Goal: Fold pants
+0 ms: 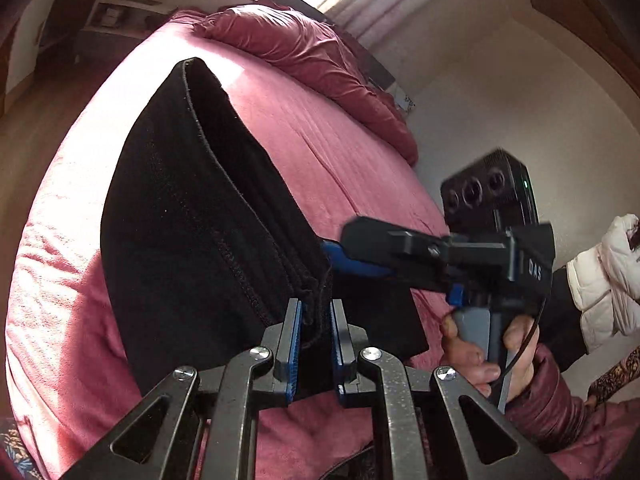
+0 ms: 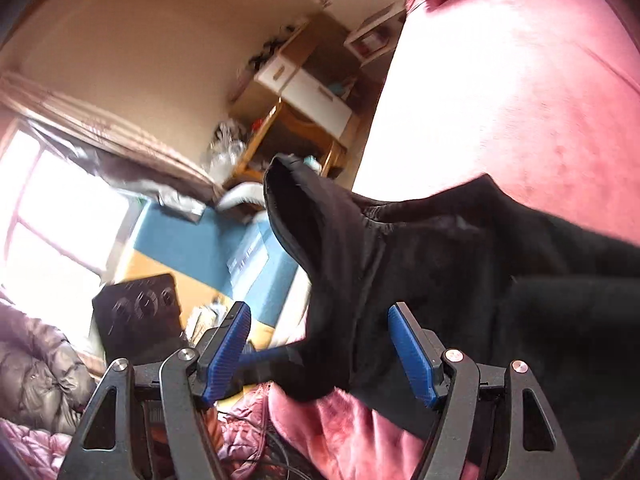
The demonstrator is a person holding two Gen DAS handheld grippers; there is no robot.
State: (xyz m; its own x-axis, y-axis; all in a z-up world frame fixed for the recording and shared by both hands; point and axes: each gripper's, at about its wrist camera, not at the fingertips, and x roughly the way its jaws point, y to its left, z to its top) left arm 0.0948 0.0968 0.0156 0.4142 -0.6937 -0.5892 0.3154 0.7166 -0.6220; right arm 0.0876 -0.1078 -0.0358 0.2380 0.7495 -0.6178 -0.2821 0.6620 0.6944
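The black pants (image 1: 192, 216) lie folded in layers on a pink bedspread (image 1: 320, 128). My left gripper (image 1: 315, 316) is shut on the stacked edge of the pants and lifts it off the bed. My right gripper (image 1: 344, 248) reaches in from the right, its blue fingers at the same edge. In the right wrist view the right gripper (image 2: 320, 332) is open, its blue pads (image 2: 412, 356) spread on either side of the black cloth (image 2: 460, 280), which hangs between them.
Pink pillows (image 1: 304, 52) lie at the head of the bed. A wall is to the right of the bed. A wooden desk with drawers (image 2: 304, 96), a blue box (image 2: 224, 252) and a window (image 2: 48, 220) are beyond the bed's edge.
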